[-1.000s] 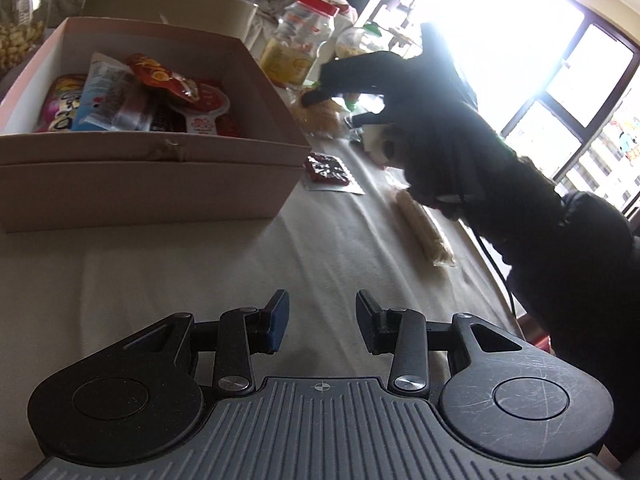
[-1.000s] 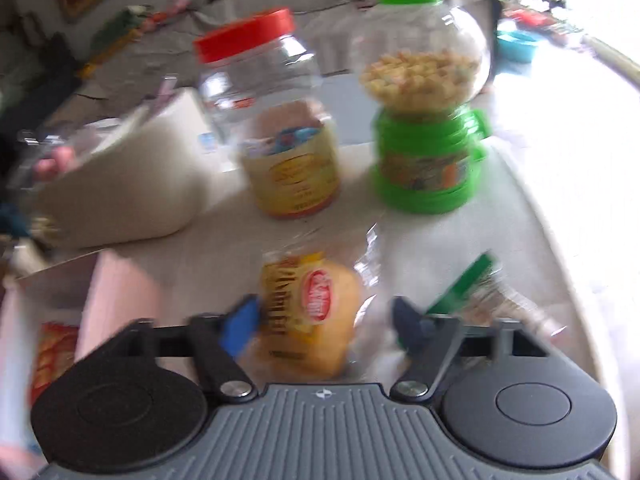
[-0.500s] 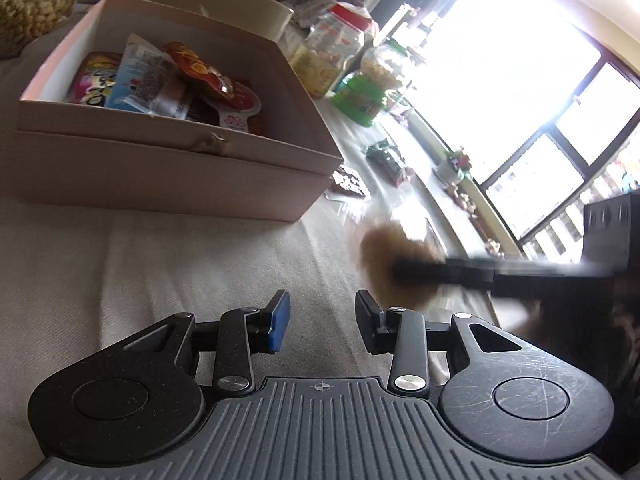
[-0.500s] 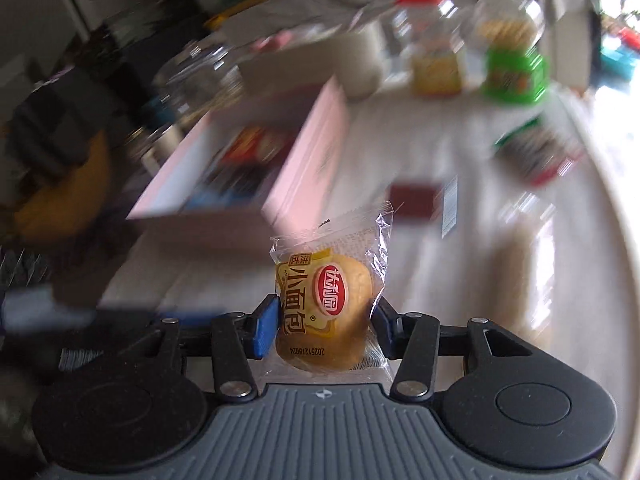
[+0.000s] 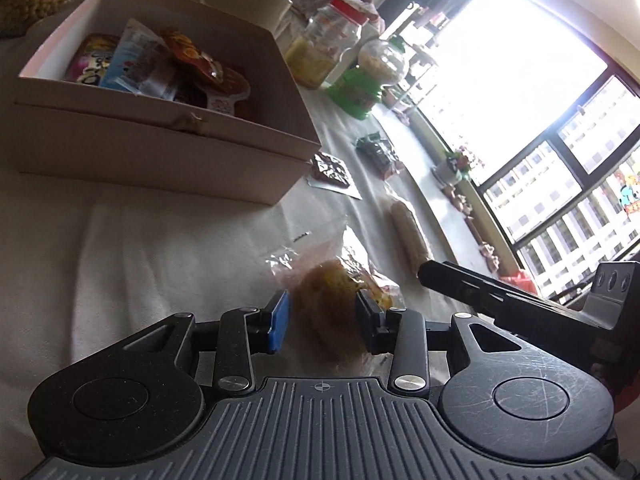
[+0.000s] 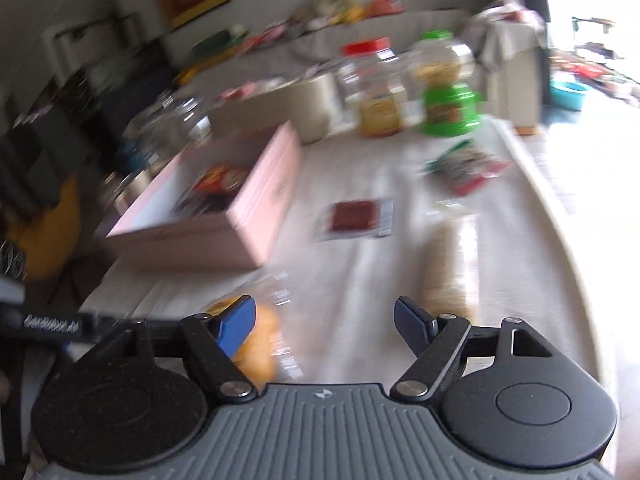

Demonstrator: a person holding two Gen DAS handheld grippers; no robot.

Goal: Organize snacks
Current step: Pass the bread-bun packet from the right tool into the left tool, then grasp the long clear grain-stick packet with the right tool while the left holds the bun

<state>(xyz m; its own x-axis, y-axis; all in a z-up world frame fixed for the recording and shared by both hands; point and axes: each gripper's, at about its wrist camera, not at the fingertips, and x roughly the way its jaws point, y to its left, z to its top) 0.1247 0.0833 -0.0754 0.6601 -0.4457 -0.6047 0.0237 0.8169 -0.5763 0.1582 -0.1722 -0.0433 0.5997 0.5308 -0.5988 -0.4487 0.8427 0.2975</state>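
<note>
The right gripper (image 6: pixel 324 320) is opening its jaws, having let go of the wrapped bun (image 5: pixel 332 308) held half a second ago — the bun is now lying between the left gripper (image 5: pixel 322 316)'s parted jaws, unpressed, on the desk (image 5: pixel 140 248). The pink box (image 5: pixel 160 152) beyond is holding assorted snack packets (image 5: pixel 160 68).

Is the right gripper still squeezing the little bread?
Apart. In the right wrist view, the right gripper is opening, its fingers spread wide. The bread sits at the left finger's edge, not pinched between them.
</note>
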